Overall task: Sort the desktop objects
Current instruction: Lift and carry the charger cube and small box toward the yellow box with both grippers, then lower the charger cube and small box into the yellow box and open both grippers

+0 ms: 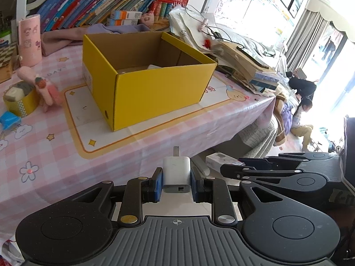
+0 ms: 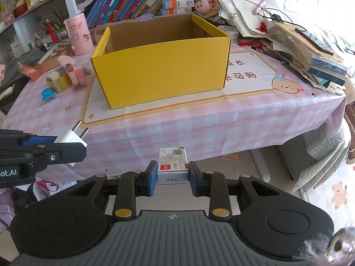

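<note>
**Both grippers loaded before the yellow box**

Left gripper [image 1: 176, 182], angled downward off the desk's [image 1: 55, 146] near edge, has its blue-padded jaws clamped on a smooth white charger plug [image 1: 176, 174], prongs forward; right gripper [image 2: 172, 175], beside it, pinches a small printed cardboard staple box [image 2: 172, 166]; the open yellow corrugated box [image 2: 162, 66] sits on pink checked cloth.

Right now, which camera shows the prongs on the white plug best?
The right wrist view: the white plug appears side-on in the left gripper, both prongs clear against the tablecloth. The left wrist view shows the white plug from behind, with one prong visible.
</note>
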Motion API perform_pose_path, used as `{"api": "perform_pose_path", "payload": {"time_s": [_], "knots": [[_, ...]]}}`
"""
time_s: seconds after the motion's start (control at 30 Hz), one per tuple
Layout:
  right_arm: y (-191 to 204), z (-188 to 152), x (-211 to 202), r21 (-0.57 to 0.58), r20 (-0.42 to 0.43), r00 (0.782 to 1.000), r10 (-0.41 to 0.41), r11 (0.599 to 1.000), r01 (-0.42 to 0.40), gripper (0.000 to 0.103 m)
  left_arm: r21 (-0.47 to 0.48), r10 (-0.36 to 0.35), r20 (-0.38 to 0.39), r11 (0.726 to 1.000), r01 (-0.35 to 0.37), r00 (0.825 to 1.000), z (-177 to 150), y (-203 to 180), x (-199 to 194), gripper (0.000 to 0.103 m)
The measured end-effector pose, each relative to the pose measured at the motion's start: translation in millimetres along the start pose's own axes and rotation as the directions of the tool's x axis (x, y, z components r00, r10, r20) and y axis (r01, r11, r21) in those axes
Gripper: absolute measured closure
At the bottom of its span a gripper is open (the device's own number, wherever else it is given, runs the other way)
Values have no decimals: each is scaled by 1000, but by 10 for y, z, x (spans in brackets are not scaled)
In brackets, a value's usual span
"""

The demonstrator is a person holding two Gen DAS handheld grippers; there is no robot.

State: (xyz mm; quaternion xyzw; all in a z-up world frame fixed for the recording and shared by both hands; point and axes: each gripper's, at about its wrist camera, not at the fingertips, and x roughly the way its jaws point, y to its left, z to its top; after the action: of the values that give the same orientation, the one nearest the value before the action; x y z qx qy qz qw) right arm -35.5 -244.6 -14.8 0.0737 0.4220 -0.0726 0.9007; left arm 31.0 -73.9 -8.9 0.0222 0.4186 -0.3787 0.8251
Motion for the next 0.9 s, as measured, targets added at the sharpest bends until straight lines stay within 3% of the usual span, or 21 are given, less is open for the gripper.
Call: {"api": "perform_pose_path", "payload": {"time_s": [0.5, 0.9], "knots": [[-283, 314, 201, -65, 8, 999, 45, 997, -44, 76, -5, 25, 43, 1000, -25, 999, 323, -203, 224, 79], [-554, 929, 173, -138, 110, 983, 148, 982, -132, 76, 14, 58, 180, 998, -61, 982, 915, -411, 234, 79]]}}
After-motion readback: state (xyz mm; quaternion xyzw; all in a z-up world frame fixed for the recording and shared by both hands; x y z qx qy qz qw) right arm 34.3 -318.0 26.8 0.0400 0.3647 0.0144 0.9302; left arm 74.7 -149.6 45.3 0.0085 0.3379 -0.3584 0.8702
